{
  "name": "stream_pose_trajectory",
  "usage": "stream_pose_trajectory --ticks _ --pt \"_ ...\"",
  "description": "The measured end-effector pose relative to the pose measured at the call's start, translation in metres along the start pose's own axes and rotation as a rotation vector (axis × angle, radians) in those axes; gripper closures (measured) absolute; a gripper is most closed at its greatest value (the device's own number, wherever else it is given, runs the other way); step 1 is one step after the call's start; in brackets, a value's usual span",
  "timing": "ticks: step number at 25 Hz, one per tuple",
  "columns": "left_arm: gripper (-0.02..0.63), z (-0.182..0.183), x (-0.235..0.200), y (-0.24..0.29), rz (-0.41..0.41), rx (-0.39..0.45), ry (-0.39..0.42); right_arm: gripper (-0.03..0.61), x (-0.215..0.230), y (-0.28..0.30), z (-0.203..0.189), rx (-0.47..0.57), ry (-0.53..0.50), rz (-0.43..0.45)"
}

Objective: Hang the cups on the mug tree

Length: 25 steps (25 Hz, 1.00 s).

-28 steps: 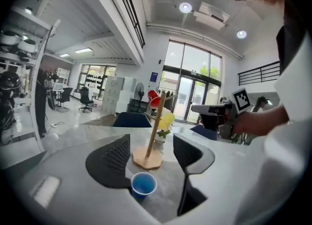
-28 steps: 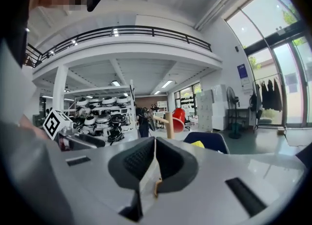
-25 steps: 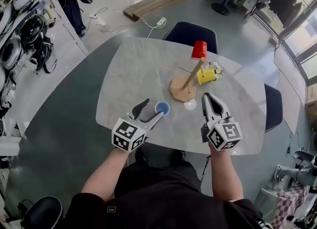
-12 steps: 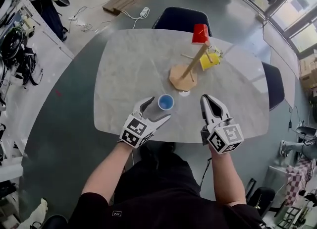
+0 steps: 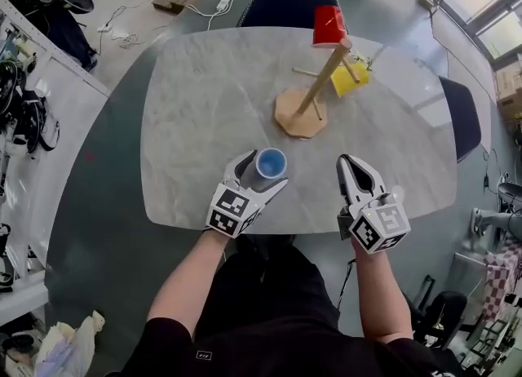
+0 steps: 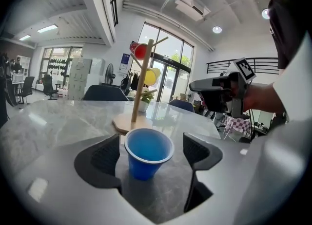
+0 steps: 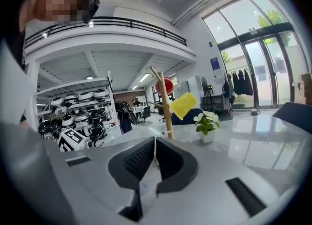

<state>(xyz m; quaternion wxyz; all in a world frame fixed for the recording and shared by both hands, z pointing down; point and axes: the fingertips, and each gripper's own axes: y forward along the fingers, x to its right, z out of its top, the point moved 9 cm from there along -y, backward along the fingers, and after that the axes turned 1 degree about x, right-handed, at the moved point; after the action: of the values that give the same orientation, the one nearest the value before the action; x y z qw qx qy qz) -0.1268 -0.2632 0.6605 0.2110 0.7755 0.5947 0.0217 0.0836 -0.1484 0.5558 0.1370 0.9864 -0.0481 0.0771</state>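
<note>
Near edge of the marble table [image 5: 204, 90], left of centre: blue cup [image 5: 270, 161], upright, mouth up, standing on the tabletop between the jaws of the left gripper [image 5: 263, 173]. These jaws have just been opening and stand wide apart, neither pad pressing the cup.

Near right: right gripper [image 5: 352, 163], jaws together, nothing between them.

Far centre: wooden mug tree [image 5: 302, 113], red cup [image 5: 329, 26] inverted at its top, yellow cup [image 5: 349, 80] on a right-hand peg.
</note>
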Motion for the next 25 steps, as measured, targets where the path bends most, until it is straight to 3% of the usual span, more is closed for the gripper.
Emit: stream_pose_trajectory --ticks 8,13,20,25 --pt "0.221 -0.011 0.006 0.032 -0.025 -0.051 0.081 0.557 0.014 -0.014 -0.012 -0.064 0.026 -0.006" --pt "0.252 -0.016 0.006 0.045 -0.006 -0.065 0.062 0.557 0.023 -0.016 -0.007 -0.082 0.023 0.002" --pt "0.258 0.018 0.008 0.038 0.051 -0.029 0.022 0.557 0.023 -0.011 0.024 -0.073 0.005 0.059" --pt "0.258 0.07 0.015 0.01 0.117 0.043 -0.062 0.557 0.027 -0.013 0.056 -0.046 0.01 0.081"
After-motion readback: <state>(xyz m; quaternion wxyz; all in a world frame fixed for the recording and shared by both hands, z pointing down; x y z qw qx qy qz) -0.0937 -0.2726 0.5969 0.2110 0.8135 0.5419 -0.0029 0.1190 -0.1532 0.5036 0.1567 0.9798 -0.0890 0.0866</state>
